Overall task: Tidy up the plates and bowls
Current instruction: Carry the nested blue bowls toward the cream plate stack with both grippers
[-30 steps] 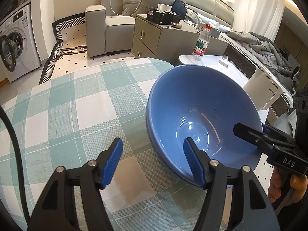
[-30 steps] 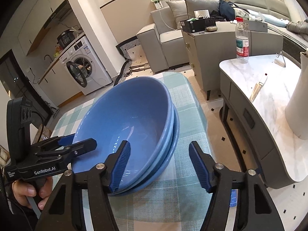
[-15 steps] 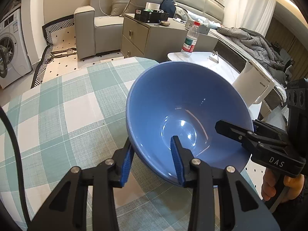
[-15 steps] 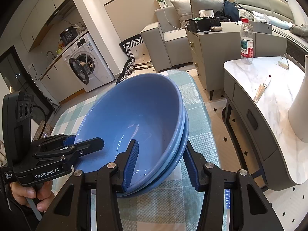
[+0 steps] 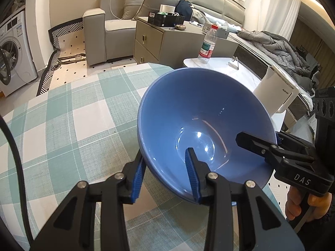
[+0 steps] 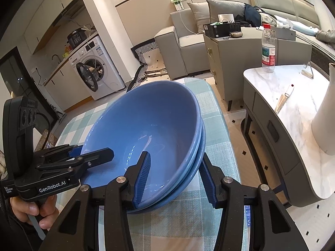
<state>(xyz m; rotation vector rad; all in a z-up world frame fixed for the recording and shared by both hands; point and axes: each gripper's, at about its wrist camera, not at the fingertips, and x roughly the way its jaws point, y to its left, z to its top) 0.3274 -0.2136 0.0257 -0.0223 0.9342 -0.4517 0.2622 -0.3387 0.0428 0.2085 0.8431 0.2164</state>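
Now clamped on opposite rims of the stacked blue bowls (image 5: 201,113) after standing wide: left hand-held gripper (image 5: 165,177), right hand-held gripper (image 6: 174,179); probably ready for lifting off the bench (image 5: 62,125).

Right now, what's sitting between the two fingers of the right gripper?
In the right wrist view, the right gripper is clamped on the rims of the stacked blue bowls: one finger inside, one outside. Nothing else is between them.

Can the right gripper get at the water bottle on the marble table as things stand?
Probably not: the right gripper is clamped on the rim of the stacked blue bowls, as is the left gripper. The water bottle stands far off across a floor gap.
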